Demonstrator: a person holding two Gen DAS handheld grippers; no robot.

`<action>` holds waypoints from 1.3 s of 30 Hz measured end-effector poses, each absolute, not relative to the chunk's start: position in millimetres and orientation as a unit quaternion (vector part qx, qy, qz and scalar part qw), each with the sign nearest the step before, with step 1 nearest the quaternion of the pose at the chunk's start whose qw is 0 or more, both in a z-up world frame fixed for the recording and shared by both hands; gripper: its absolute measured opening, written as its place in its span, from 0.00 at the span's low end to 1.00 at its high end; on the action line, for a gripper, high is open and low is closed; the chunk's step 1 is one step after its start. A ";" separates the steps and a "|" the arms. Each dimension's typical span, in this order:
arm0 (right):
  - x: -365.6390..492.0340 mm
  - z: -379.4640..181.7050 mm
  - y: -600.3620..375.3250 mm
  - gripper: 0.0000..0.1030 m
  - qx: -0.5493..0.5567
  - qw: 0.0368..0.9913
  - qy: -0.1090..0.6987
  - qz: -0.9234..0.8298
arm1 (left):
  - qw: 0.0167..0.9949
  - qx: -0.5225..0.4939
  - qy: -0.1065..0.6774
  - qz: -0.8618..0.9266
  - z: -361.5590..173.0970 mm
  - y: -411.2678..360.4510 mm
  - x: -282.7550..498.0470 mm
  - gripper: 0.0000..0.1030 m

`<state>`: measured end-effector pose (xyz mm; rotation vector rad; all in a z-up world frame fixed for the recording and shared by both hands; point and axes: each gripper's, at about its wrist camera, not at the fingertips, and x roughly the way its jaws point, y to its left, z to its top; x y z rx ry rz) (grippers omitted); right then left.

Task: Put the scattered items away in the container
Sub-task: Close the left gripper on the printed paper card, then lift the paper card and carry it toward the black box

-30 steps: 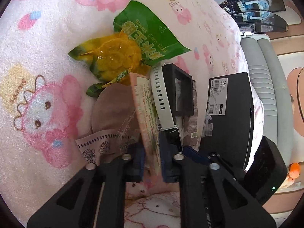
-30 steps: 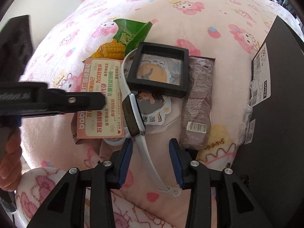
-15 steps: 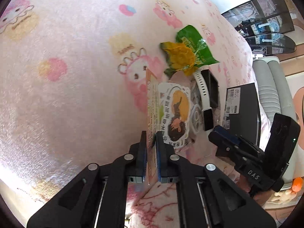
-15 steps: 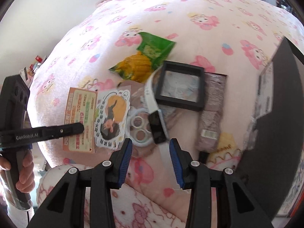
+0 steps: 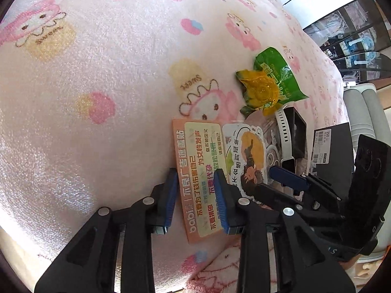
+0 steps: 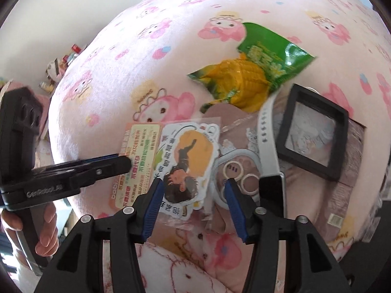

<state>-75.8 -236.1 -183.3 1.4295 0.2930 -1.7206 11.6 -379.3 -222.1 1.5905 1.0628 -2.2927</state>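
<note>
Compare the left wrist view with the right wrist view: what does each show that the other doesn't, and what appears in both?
Only the left wrist view: a price label on the black box, and glass display shelves in the background.

Only the right wrist view: a hand holding the left hand-held gripper, a brown snack packet, and two rings in a clear packet.

Both: the orange card lying flat between the opening jaws of the left hand-held gripper, the figure sticker, green corn packet, white watch, black frame and pink blanket.
</note>
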 end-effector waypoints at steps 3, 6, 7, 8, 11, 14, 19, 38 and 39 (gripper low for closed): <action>-70.5 -183.5 -237.8 0.48 0.566 0.443 0.126 -0.684 | 0.077 0.529 0.354 -0.768 -218.4 -376.1 9.7 0.32; -68.8 -182.6 -232.8 0.38 0.581 0.461 0.106 -0.662 | 0.070 0.523 0.365 -0.767 -214.6 -376.2 13.3 0.33; -67.6 -181.7 -230.2 0.38 0.585 0.466 0.098 -0.656 | 0.068 0.522 0.367 -0.767 -213.4 -375.6 15.3 0.33; -64.0 -181.5 -224.6 0.38 0.584 0.465 0.097 -0.658 | 0.067 0.520 0.368 -0.768 -212.1 -375.2 17.9 0.33; -65.6 -192.0 -221.5 0.38 0.597 0.455 0.093 -0.654 | 0.069 0.517 0.369 -0.769 -212.8 -375.2 21.6 0.32; -68.6 -206.6 -224.2 0.38 0.615 0.446 0.084 -0.645 | 0.075 0.526 0.360 -0.767 -218.3 -371.4 18.4 0.25; -62.5 -195.4 -231.2 0.27 0.594 0.451 0.110 -0.658 | 0.034 0.512 0.379 -0.770 -205.6 -361.0 25.6 0.11; -53.4 -85.8 -115.8 0.23 0.523 0.424 -0.010 -0.739 | -0.088 0.465 0.297 -0.829 -77.0 -245.4 -3.9 0.08; -53.2 -75.7 -94.8 0.23 0.519 0.417 -0.016 -0.746 | -0.103 0.466 0.291 -0.830 -71.2 -231.4 -10.1 0.08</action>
